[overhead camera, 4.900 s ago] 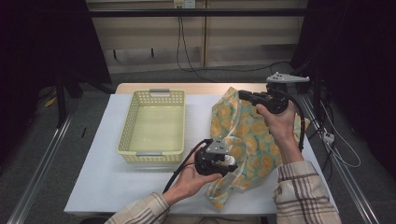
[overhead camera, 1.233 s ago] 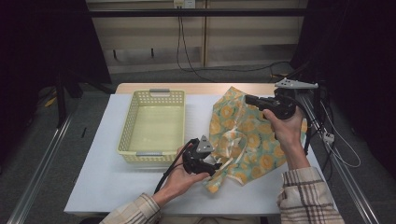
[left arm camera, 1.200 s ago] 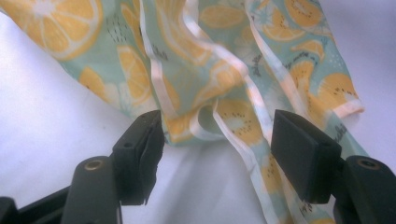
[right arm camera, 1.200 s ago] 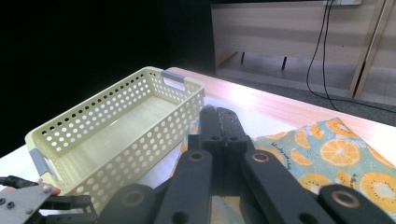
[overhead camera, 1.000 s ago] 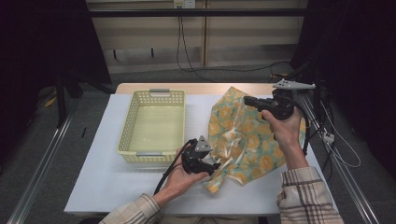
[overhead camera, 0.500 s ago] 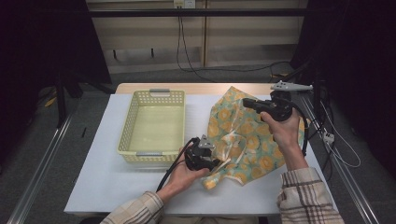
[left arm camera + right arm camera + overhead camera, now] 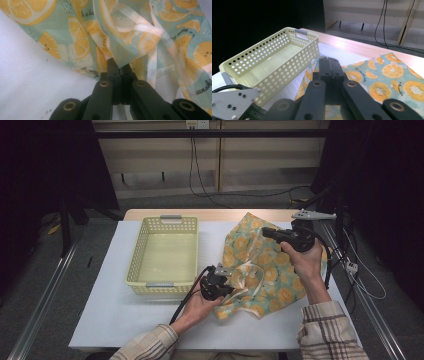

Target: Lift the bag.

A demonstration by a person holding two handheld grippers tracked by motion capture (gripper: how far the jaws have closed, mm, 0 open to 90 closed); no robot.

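A cloth printed with orange slices (image 7: 280, 280) lies rumpled on the right half of the white table. My left gripper (image 7: 231, 289) is at its near left edge, shut on a fold of the cloth (image 7: 75, 37); the left gripper view has the jaws (image 7: 117, 68) pinching the fabric beside a pale strap. My right gripper (image 7: 265, 231) hovers over the cloth's far part and points left. Its jaws (image 7: 329, 62) are shut with nothing between them, above the cloth (image 7: 392, 82).
A pale yellow perforated basket (image 7: 160, 284) stands empty left of the cloth, seen close in the right gripper view (image 7: 287, 65). Bare white table (image 7: 125, 320) lies in front of the basket. Cables hang off the table's right edge (image 7: 350, 267).
The left gripper has carried the cloth's near edge up and inward, bunching the cloth. Over the last second it shifted slightly right, and the right gripper sank a little.
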